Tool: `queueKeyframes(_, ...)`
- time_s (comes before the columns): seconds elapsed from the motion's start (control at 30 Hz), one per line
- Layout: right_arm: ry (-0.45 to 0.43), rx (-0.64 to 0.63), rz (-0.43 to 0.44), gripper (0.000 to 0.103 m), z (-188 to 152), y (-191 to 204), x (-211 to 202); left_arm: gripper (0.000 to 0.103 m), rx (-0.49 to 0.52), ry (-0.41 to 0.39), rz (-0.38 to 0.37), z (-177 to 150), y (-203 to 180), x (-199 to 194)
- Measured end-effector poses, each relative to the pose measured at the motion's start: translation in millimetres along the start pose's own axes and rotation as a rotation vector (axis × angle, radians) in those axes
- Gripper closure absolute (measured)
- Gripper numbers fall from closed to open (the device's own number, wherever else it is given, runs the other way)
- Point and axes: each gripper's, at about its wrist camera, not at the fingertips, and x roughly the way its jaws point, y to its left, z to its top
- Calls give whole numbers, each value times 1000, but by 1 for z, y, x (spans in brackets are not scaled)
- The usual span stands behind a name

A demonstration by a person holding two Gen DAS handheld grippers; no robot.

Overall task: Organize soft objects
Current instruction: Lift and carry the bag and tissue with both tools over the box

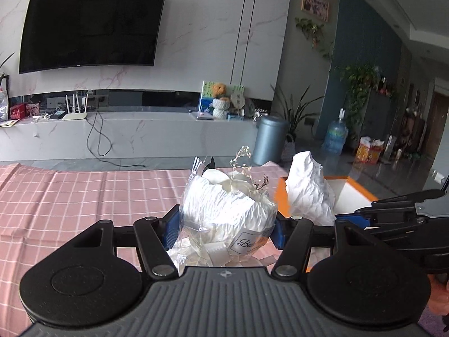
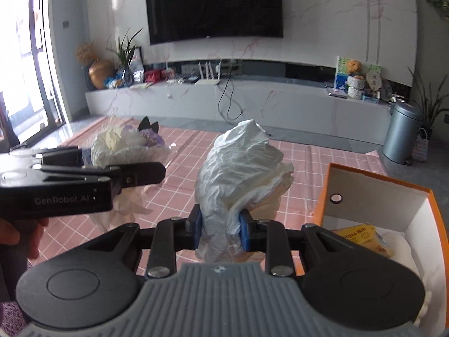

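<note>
Both soft things are held up above the pink checked tabletop (image 1: 84, 196) — the carrying step. The wrapped bouquet (image 1: 228, 205) is clamped in the left gripper (image 1: 224, 229), jaws fairly wide; the crumpled white wad (image 2: 241, 174) is pinched narrowly by the right gripper (image 2: 220, 230). Next, each is judged to need lowering into the orange box (image 2: 373, 177) at right — release only once inside.

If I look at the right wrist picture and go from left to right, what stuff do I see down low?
Left gripper → flower bundle → crumpled white paper → orange box → grey bin.
</note>
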Motion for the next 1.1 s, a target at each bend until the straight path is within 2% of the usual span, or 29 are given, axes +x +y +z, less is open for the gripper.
queueKeyframes(0.17, -67, 56, -50, 77, -19, -13, -36, 33, -50, -28, -57, -9, -15, -4)
queueKeyframes(0.37, -100, 92, -124, 77, -33, -45, -68, 33, -51, -25, -127, -14, -38, 2)
queueKeyframes(0.67, -124, 199, -205, 77, -49, -111, -102, 33, 28, -36, -266, 9, -95, 35)
queueKeyframes(0.87, -85, 159, -217, 77, -46, -142, -88, 33, 86, 43, -335, 24, -137, 89)
queueKeyframes(1.1, 42, 88, -210, 77, -41, -185, -47, 33, 204, 157, -316, 26, -171, 153)
